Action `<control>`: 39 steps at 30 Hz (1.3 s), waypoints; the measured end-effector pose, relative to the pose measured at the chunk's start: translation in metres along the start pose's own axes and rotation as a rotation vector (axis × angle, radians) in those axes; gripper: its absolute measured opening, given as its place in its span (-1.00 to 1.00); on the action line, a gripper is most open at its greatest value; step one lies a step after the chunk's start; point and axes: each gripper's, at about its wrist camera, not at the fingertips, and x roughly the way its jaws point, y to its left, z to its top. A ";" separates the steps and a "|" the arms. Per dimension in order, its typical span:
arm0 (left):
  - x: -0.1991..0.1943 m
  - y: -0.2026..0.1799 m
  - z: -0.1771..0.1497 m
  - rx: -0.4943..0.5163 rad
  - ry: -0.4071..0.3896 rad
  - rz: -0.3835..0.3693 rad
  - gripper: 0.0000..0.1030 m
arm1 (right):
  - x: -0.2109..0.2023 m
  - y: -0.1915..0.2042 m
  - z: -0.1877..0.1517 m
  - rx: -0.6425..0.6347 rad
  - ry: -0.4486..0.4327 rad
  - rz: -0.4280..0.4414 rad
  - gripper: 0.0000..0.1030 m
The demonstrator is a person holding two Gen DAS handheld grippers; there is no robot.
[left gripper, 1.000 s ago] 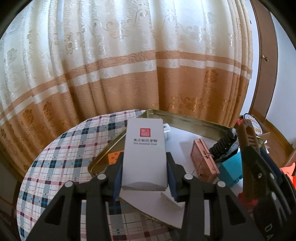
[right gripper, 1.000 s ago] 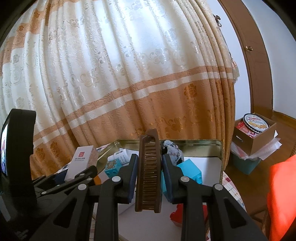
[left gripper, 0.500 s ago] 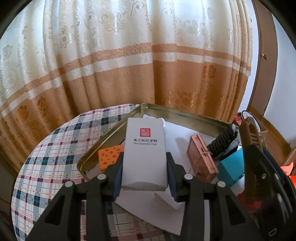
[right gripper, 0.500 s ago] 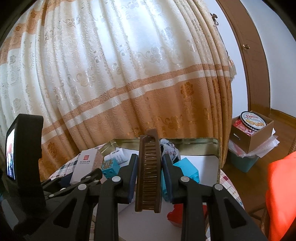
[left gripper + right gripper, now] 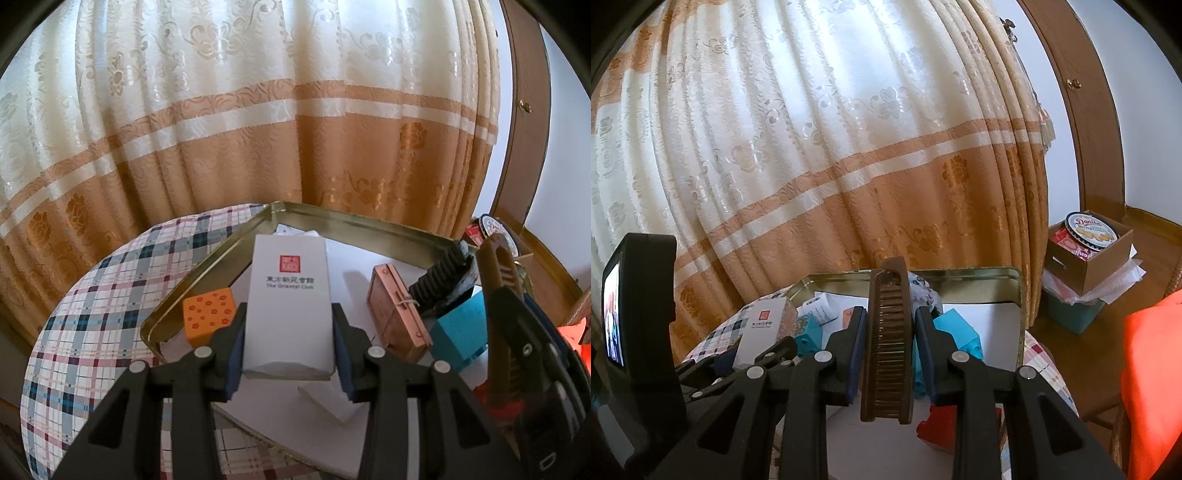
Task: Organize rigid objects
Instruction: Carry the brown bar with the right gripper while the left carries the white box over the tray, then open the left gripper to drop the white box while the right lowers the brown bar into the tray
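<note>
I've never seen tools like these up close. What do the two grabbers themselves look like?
The left gripper and the right gripper look alike: matte black plastic frames, each with two angular fingers jointed by round silver pins. Dark blue pads line the inner fingertip faces. In the right wrist view the left gripper carries a black block with a small lit screen. No cables, sleeves or hands show.

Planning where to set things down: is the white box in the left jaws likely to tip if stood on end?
Probably: the white box looks tall and narrow. It seems stiff, uncrushed by the jaws. Laid flat in the tin tray seems safer.
</note>
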 end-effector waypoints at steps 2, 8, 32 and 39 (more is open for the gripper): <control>0.004 -0.001 -0.001 0.008 0.010 0.008 -0.20 | 0.000 0.000 0.000 0.001 0.000 -0.006 -0.42; 0.008 0.000 -0.004 0.003 0.028 0.012 -0.20 | 0.001 -0.002 -0.001 0.010 0.008 -0.019 -0.42; -0.004 -0.002 -0.003 0.027 -0.040 0.041 0.88 | 0.008 -0.008 -0.001 0.037 0.047 -0.059 0.09; -0.016 0.006 -0.001 0.018 -0.084 0.103 0.99 | -0.003 -0.011 0.000 0.053 -0.011 -0.094 0.41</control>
